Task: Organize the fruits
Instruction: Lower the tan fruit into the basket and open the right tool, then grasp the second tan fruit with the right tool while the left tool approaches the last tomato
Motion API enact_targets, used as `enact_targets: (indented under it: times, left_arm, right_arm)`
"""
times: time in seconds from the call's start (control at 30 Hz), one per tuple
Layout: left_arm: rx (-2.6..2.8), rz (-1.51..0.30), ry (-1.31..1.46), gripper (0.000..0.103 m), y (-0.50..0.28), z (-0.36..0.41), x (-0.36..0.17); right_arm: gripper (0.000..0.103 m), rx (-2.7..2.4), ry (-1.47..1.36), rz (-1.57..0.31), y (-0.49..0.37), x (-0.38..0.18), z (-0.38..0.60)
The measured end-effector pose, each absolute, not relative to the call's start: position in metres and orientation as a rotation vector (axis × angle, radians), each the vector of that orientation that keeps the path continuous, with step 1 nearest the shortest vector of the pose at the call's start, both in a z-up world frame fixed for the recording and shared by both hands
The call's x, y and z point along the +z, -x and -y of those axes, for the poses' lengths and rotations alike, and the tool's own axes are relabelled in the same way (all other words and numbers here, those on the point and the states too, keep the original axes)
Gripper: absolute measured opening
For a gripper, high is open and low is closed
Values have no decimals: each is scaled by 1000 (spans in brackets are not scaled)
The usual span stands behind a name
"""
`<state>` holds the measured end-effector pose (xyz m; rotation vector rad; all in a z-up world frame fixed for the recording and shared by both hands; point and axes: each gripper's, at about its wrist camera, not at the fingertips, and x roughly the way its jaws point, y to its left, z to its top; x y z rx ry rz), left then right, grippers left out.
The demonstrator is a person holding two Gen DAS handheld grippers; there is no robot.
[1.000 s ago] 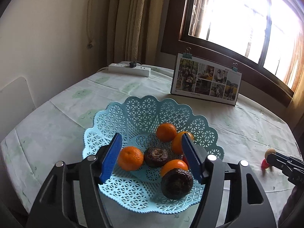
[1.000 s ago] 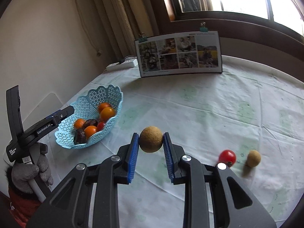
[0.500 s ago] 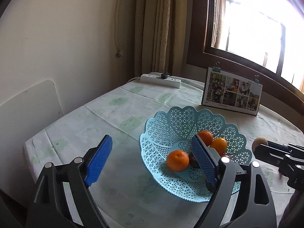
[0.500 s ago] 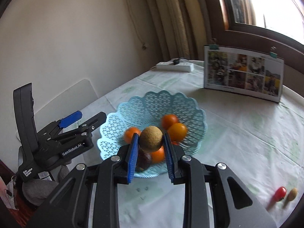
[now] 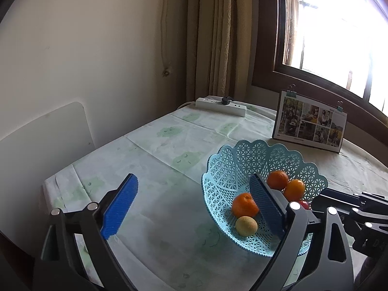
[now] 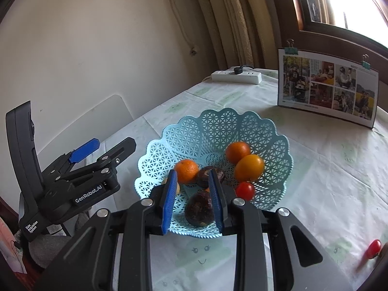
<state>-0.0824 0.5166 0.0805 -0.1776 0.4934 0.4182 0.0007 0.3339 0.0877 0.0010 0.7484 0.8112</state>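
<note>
left tool [image 6: 97, 154] wide, empty, "GenRobot.AI" | right tool [image 6: 194, 198] parted, empty, over basket [image 6: 218, 126]

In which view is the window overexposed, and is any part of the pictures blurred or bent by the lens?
Left wrist view: the window is blown out to white, and the curtain and wall bow from fisheye distortion. Right wrist view: exposure is more even; the red fruit on the table at the lower right edge is smeared, and the basket stays sharp.
</note>
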Motion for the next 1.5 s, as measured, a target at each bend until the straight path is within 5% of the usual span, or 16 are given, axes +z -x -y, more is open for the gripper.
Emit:
enact_targets:
  times: [0.17, 0.3, 1.5]
  left_arm:
    - [408, -495, 169, 97, 79, -511, 82]
    - [401, -495, 163, 98, 77, -505, 83]
    - [264, -518, -34, 100, 39, -389, 95]
  right_arm:
    - [28, 785, -23, -745, -4, 88, -322]
    - [47, 755, -53, -729, -4, 89, -310]
    - [58, 359, -194, -699, -27, 74, -129]
